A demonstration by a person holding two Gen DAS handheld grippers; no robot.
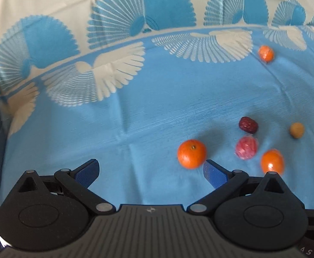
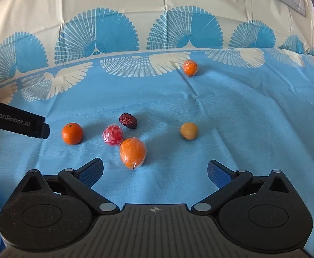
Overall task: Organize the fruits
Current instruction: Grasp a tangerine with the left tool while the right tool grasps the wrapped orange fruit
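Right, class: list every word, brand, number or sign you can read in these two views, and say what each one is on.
"GenRobot.AI": white print on the left claw's black body, right wrist view.
"A S": letters on the black housing at the lower right of the left wrist view; the rest is cut off.
Fruit wrappers show no readable text.

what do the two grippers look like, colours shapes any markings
Both match: the left gripper and right gripper have matte black ribbed bodies, two round black discs, silver pivot pins on black linkage arms, blue textured finger pads and a small compass-like logo. In the right wrist view, the left gripper's side reads "GenRobot.AI".
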